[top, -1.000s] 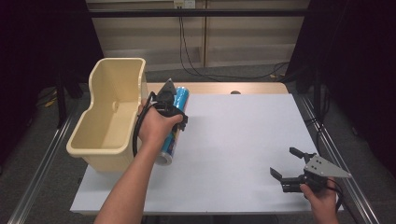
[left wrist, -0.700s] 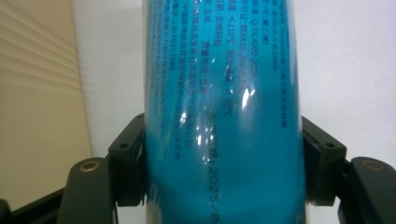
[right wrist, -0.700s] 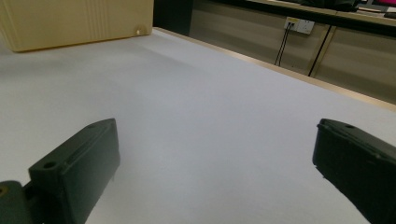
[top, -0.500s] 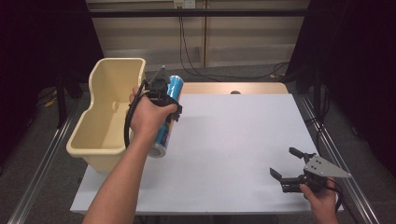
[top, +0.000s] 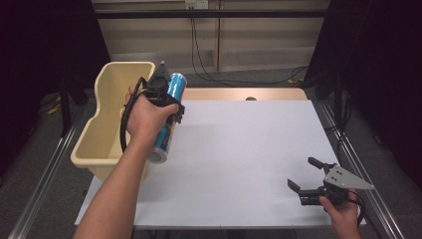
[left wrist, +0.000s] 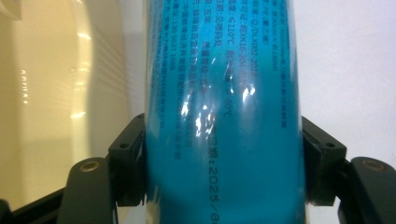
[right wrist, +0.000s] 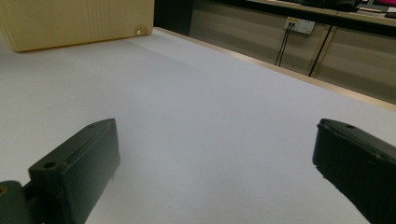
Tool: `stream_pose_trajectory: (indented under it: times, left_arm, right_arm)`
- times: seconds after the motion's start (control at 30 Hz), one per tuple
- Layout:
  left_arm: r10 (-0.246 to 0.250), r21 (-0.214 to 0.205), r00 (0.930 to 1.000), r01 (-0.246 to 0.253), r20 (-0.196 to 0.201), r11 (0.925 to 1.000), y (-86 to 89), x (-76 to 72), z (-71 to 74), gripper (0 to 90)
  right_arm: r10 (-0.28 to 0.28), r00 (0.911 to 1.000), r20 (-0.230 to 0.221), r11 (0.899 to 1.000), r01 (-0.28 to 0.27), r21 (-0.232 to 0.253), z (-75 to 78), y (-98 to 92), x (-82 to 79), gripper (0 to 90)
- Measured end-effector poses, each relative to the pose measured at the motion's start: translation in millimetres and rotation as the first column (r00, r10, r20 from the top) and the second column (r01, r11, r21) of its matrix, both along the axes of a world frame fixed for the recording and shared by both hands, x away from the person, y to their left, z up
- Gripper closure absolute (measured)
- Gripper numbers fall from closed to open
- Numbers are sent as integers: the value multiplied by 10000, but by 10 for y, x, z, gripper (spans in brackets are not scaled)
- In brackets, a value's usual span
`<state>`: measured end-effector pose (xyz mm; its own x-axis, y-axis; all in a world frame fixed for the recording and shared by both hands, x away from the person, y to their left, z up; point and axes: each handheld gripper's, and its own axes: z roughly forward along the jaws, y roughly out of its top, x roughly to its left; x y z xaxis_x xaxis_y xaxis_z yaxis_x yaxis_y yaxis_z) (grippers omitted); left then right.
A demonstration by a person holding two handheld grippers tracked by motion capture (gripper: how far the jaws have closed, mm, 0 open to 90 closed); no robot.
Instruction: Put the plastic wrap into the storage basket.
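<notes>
A blue cylindrical can [top: 168,117] with printed text is in the air, tilted, beside the right wall of the cream plastic bin [top: 102,134]. My left gripper [top: 169,102] is shut on it across its middle. In the left gripper view the can [left wrist: 224,93] stands between the two black pads [left wrist: 131,158], which press on both its sides, and the bin wall [left wrist: 60,93] is just to its left. My right gripper [top: 301,173] rests open near the table's front right corner, with nothing between its jaws [right wrist: 215,163].
The white tabletop [top: 249,149] stretches bare between the two hands. The bin [right wrist: 79,21] stands at the table's left edge. A wooden strip [top: 234,93] runs along the far edge, with cables and a wall panel behind it. Metal rails [top: 45,174] flank the table.
My left hand has lifted the can off the table and carried it left toward the bin. The right gripper has stayed where it was.
</notes>
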<state>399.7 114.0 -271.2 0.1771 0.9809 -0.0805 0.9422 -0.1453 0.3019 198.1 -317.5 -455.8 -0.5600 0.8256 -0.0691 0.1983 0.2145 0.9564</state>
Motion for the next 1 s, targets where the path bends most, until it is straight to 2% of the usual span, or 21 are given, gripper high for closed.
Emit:
stream_pose_trajectory:
  times: [0.27,0.63,1.0]
  left_arm:
    - [325,68,9988,-328,364,9994,216,-22,158,321]
    - [700,21,9957,-703,614,9975,459,-59,270,321]
    - [1134,16,9917,-1137,599,9935,740,-108,323,321]
  right_arm:
    - [23,10000,13,10000,-23,23,2,3,-1,3]
    - [8,9999,118,9998,-10,175,10,0,-7,3]
    - [10,10000,69,9998,-11,208,7,0,-6,2]
